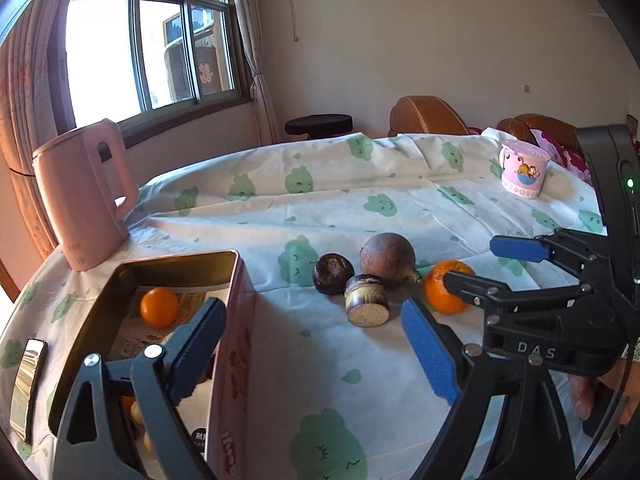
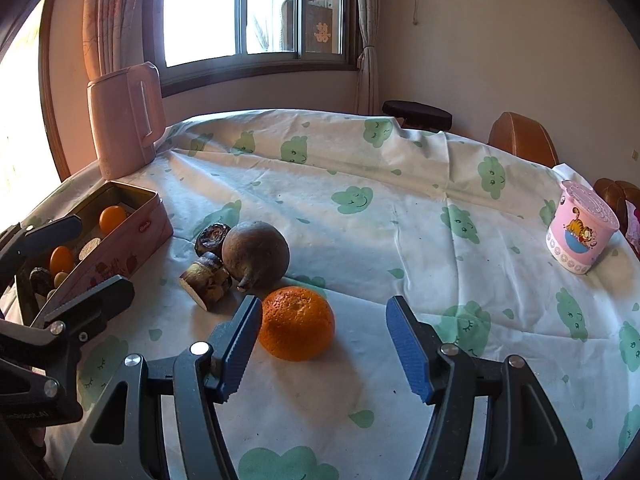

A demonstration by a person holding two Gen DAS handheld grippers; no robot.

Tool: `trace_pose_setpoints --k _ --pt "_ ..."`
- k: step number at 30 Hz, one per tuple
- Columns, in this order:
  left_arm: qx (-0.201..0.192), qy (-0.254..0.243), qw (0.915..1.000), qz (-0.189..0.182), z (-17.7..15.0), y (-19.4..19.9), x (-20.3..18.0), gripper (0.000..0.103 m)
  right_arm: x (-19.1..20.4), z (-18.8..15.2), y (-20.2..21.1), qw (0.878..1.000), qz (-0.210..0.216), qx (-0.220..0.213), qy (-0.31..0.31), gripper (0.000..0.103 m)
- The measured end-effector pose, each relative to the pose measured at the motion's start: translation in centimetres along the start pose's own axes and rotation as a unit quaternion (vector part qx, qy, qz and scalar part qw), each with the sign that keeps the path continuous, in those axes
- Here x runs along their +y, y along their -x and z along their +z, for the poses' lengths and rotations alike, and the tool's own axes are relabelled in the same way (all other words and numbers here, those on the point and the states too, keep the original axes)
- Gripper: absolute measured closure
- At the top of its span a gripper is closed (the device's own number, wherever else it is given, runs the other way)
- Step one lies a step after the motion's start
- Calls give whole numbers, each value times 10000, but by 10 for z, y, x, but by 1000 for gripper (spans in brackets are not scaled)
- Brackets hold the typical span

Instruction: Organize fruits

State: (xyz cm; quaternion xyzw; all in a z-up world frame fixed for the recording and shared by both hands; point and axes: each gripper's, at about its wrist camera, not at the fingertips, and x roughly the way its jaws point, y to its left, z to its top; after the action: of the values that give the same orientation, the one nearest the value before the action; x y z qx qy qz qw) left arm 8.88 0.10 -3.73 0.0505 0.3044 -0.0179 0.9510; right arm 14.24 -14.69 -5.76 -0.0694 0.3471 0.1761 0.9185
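- Step in hand, as I judge it: picking up the orange [image 2: 296,323] for the tin [image 2: 120,248] at the table's left edge.
- My right gripper [image 2: 320,344] is spread, empty, jaws flanking the orange near the table's front edge.
- My left gripper [image 1: 320,344] is spread, empty, one finger over the tin.
- Next: advance, then pinch gently.
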Motion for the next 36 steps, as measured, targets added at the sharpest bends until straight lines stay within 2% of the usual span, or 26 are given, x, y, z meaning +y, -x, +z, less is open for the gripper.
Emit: trace_pose_setpoints --k 4,6,7,8,10,13,15,17,20,22,25,28,36 --pt "116 -29 9999 -28 0 -9 -2 13 1 3 -13 9995 201 242 -12 37" --pt "193 -41 9998 -69 0 -15 -4 17 2 3 -20 9987 324 387 -1 38" --pt "243 -59 9996 -101 1 -18 -5 19 2 3 -23 9984 326 461 8 40" --pt "289 -77 9995 -130 1 -21 -6 21 3 3 -25 9982 352 493 7 47" --pt "347 -97 9992 -192 1 -25 -8 22 1 3 -25 9976 462 516 -7 54" --pt "477 -141 9983 -299 2 -33 -12 26 -7 2 -22 9981 355 446 -223 55" --pt "578 -146 9974 -393 4 -38 -15 33 -17 1 -18 9977 349 351 -468 55" --pt "676 -136 9967 -431 5 -45 -17 33 -23 0 -15 9972 289 284 -628 55" --pt "862 -118 9949 -512 7 -56 -18 44 -25 1 -15 9970 271 284 -672 55" --pt "987 -94 9935 -562 8 -63 -19 48 -24 1 -16 9971 255 322 -640 55" --pt "1129 -57 9913 -682 8 -70 -19 67 -22 2 -19 9971 245 373 -615 55" --pt "1086 -40 9912 -755 8 -68 -19 68 -24 1 -18 9970 272 359 -631 55" --pt "740 -84 9949 -674 10 -54 -19 68 -20 1 -8 9981 256 108 -544 55"
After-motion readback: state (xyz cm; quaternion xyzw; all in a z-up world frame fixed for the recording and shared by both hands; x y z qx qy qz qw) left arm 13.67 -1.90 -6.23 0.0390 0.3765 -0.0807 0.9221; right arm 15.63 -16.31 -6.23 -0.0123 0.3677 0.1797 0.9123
